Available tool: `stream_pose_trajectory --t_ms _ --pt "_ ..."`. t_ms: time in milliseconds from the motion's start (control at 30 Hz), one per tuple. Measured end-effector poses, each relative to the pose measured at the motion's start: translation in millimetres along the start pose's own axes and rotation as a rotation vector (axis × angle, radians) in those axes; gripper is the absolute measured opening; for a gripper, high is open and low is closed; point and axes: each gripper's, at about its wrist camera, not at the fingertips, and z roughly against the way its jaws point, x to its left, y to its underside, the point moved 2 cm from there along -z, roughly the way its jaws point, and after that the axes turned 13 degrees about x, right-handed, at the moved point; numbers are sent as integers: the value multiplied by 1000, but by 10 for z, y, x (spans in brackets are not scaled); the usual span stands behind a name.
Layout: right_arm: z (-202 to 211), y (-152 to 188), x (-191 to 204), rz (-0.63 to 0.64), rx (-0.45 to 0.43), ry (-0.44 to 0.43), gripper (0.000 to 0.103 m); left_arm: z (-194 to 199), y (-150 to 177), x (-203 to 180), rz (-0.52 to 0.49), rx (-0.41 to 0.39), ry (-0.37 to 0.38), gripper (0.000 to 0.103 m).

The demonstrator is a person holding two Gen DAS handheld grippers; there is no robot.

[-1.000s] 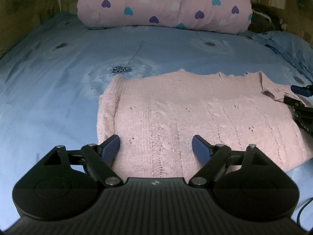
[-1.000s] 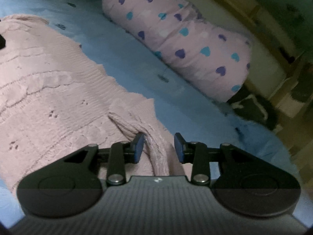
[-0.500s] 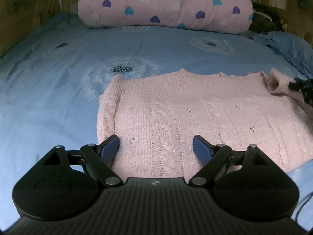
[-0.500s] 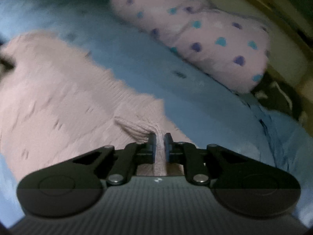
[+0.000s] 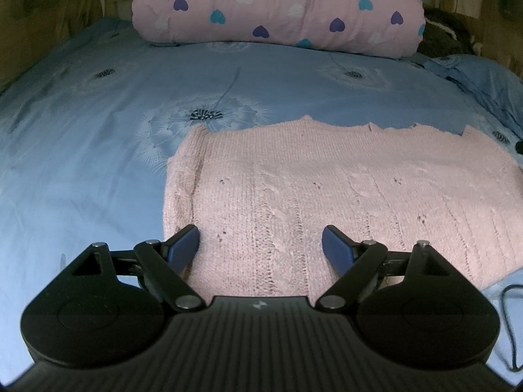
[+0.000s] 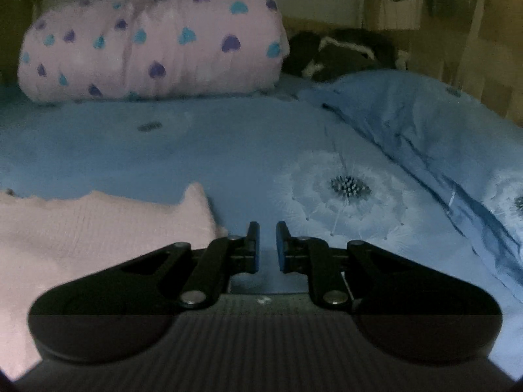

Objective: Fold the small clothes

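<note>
**One pink sweater flat on the bed**

The left claw (image 5: 260, 238) is spread wide over the near hem of the one sweater (image 5: 327, 189), a pink cable knit with eyelet holes. The right claw (image 6: 267, 228), empty, has just parted to a narrow gap beside the sweater's corner. Under both is a smooth blue sheet (image 5: 81, 163) printed with dandelions. Beyond is one rolled quilt (image 5: 278, 6), pink with hearts.

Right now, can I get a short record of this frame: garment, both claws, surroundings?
garment: pink knitted sweater, spread flat on the sheet
left claw: wide open, sweater's near part in front of it, gripping nothing
right claw: narrow gap, just been opening slightly, nothing between; past the sweater's right edge
surface: blue dandelion sheet
behind: rolled pink quilt with hearts
</note>
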Motion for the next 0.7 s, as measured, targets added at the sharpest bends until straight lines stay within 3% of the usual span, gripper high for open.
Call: stream_pose_trajectory --t_ms 133,300,433,700 --pt "366 130 88 63 -31 -141 15 1 14 -15 -8 -2 -10 86" --pt "467 321 244 126 52 -282 15 3 26 -26 -15 -2 -18 87" --pt "259 493 257 108 124 -216 10 4 21 -36 -14 1 -16 88" --pt "298 593 239 50 73 -228 11 69 31 -1 -5 16 -12 88"
